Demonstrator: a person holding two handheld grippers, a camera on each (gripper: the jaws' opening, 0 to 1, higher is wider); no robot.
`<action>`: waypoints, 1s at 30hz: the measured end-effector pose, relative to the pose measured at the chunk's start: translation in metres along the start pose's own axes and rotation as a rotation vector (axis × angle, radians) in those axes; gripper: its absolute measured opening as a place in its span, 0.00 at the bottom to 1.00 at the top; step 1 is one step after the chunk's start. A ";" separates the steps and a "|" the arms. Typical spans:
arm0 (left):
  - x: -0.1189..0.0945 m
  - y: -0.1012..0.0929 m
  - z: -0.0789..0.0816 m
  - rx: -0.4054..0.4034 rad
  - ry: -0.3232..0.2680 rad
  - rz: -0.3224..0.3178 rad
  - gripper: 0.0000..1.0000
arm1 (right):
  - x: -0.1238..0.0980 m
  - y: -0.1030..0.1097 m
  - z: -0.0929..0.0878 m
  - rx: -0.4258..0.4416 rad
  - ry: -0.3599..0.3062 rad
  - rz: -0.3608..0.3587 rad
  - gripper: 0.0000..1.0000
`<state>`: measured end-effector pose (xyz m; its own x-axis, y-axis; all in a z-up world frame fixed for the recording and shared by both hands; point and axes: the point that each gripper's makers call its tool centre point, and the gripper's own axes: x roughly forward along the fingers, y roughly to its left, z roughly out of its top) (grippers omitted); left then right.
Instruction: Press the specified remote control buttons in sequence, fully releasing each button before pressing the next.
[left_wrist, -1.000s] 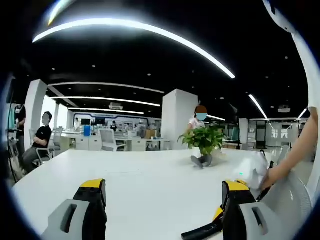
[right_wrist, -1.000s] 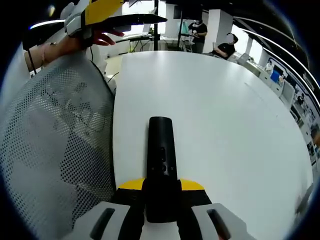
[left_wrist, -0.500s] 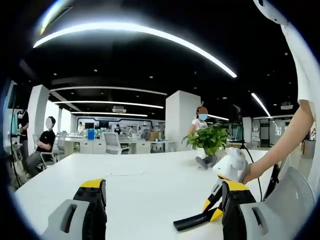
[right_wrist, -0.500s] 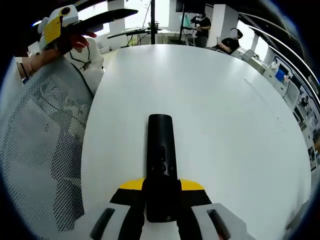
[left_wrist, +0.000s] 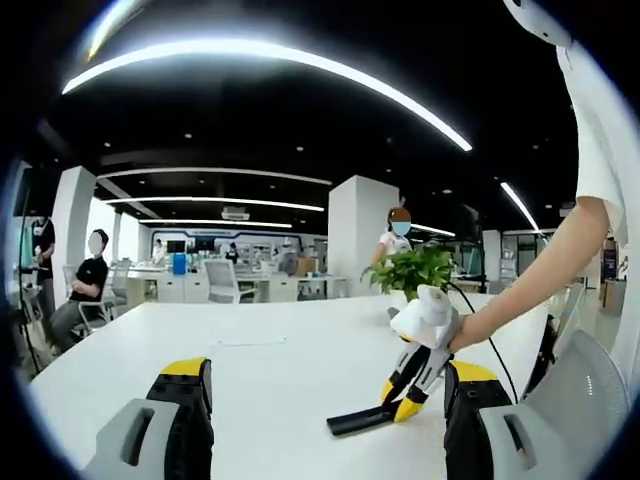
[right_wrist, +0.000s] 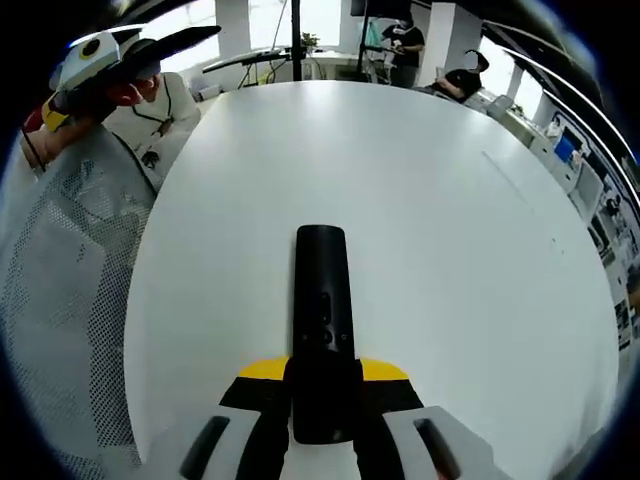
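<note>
A slim black remote control (right_wrist: 321, 300) with small buttons on its face points away from me over the white table (right_wrist: 450, 200). My right gripper (right_wrist: 322, 378) is shut on its near end. In the left gripper view that same gripper (left_wrist: 408, 385) comes in from the right in a person's hand, holding the remote (left_wrist: 355, 421) low over the table (left_wrist: 270, 370). My left gripper (left_wrist: 328, 375) stands open with nothing between its jaws, short of the remote. It also appears at the top left as the left gripper (right_wrist: 130, 55), held off the table's edge.
A white mesh chair (right_wrist: 60, 300) stands at the table's near left edge, also visible as the chair (left_wrist: 585, 400). A potted plant (left_wrist: 415, 272) sits at the table's far side. People sit and stand beyond, among them a seated person (left_wrist: 85, 290). A dark stand (right_wrist: 297, 40) rises past the far edge.
My right gripper has carried the remote farther out over the table, away from the mesh chair and leftward across the left gripper view. The left gripper has stayed open and nearly still.
</note>
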<state>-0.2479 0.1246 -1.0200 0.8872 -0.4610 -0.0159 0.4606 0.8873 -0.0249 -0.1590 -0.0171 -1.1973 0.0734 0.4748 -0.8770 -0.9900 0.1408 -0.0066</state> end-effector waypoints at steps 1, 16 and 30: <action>0.000 0.000 0.000 -0.001 0.001 0.000 1.00 | 0.000 -0.002 0.000 -0.003 0.004 0.000 0.21; -0.001 -0.001 -0.002 0.004 0.014 -0.008 1.00 | 0.002 -0.043 0.004 0.010 0.054 0.003 0.21; 0.001 -0.002 -0.011 0.006 0.060 -0.012 1.00 | 0.001 -0.055 0.006 0.187 -0.080 -0.026 0.33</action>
<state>-0.2485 0.1222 -1.0306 0.8788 -0.4712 -0.0751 0.4711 0.8819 -0.0199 -0.1041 -0.0193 -1.1948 0.1149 0.5354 -0.8367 -0.9486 0.3091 0.0676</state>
